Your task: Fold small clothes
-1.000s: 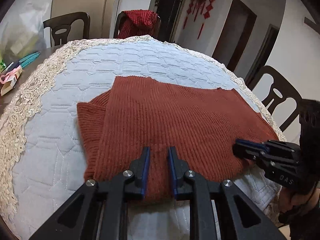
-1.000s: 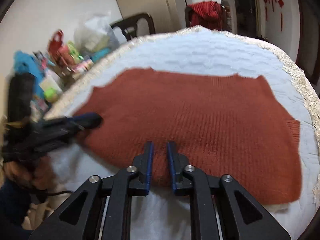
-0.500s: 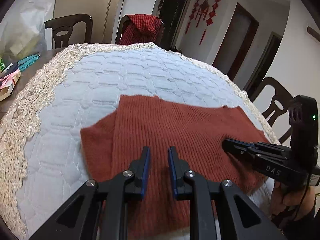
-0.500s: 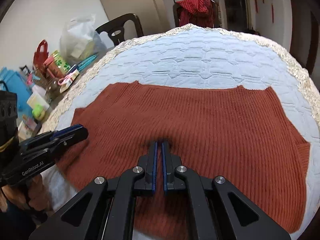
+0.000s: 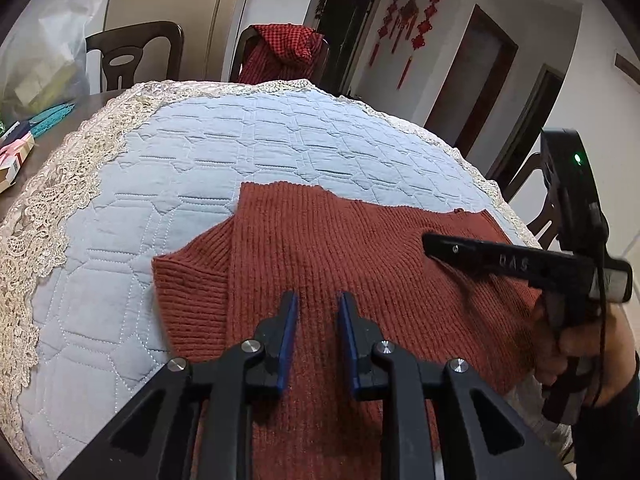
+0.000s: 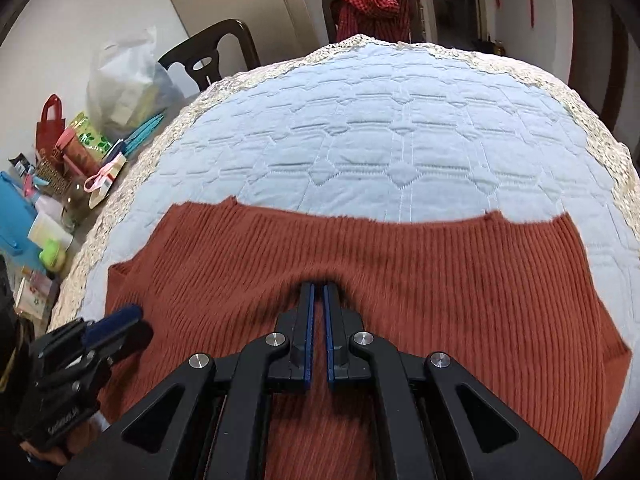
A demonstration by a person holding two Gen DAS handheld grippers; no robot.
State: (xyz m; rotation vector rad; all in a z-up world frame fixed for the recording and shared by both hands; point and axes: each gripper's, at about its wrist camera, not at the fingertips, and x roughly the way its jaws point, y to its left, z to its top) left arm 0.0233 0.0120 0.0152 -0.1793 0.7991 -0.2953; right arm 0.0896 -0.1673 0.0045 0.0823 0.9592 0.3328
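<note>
Sweater (image 5: 360,264), rust-red and ribbed, lies flat on a pale blue quilted cloth (image 5: 224,152) with a cream lace border that covers the bench. In the right wrist view the sweater (image 6: 440,280) fills the near half of the cloth, its straight top edge running side to side and its near part running out of view under the grippers.

Left gripper (image 5: 317,300) sits over the near middle of the knit with its blue-lined fingers a little apart; they have just been easing wider, and nothing shows pinched between them. Seen from the other camera, the left gripper (image 6: 120,320) is at the sweater's left edge.

Right gripper (image 6: 317,292) has its fingers drawn close together with only a thin slit between them, their tips down on the fabric, where the knit puckers slightly (whether any wool is caught between them cannot be told). From the left wrist view the right gripper (image 5: 436,242) reaches in over the sweater's right side, held by a hand (image 5: 580,348).

Beyond the bench stands a chair (image 5: 280,52) draped with red checked cloth.
</note>
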